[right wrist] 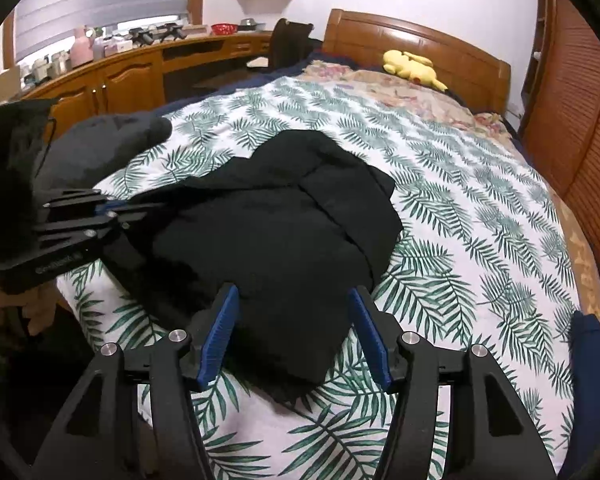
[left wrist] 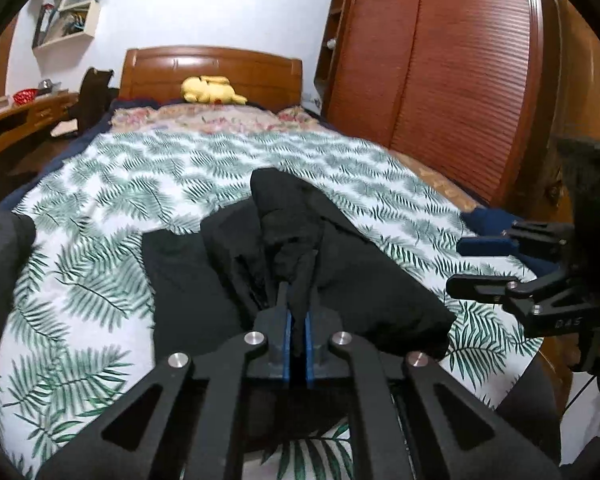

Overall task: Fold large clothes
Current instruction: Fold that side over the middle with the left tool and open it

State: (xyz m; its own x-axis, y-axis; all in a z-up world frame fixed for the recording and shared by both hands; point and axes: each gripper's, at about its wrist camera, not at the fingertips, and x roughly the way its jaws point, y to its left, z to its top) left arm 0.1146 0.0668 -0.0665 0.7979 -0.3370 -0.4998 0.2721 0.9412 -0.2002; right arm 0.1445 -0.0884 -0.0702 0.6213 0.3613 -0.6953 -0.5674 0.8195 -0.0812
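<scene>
A large black jacket (right wrist: 284, 220) lies bunched on the leaf-print bed cover (right wrist: 480, 240). My left gripper (left wrist: 298, 320) is shut on a pinched fold of the black jacket (left wrist: 364, 276) and lifts it slightly; it also shows at the left of the right wrist view (right wrist: 112, 210). My right gripper (right wrist: 294, 300) is open and empty, its blue pads either side of the jacket's near corner, just above it. It shows at the right of the left wrist view (left wrist: 466, 266), off the jacket's right edge.
A dark grey garment (right wrist: 100, 148) lies at the bed's left side. A navy cloth (right wrist: 592, 360) sits at the bed's near right edge. A yellow plush toy (right wrist: 412, 65) rests by the wooden headboard. A wardrobe (left wrist: 460, 80) stands right of the bed, a desk (right wrist: 140, 68) left.
</scene>
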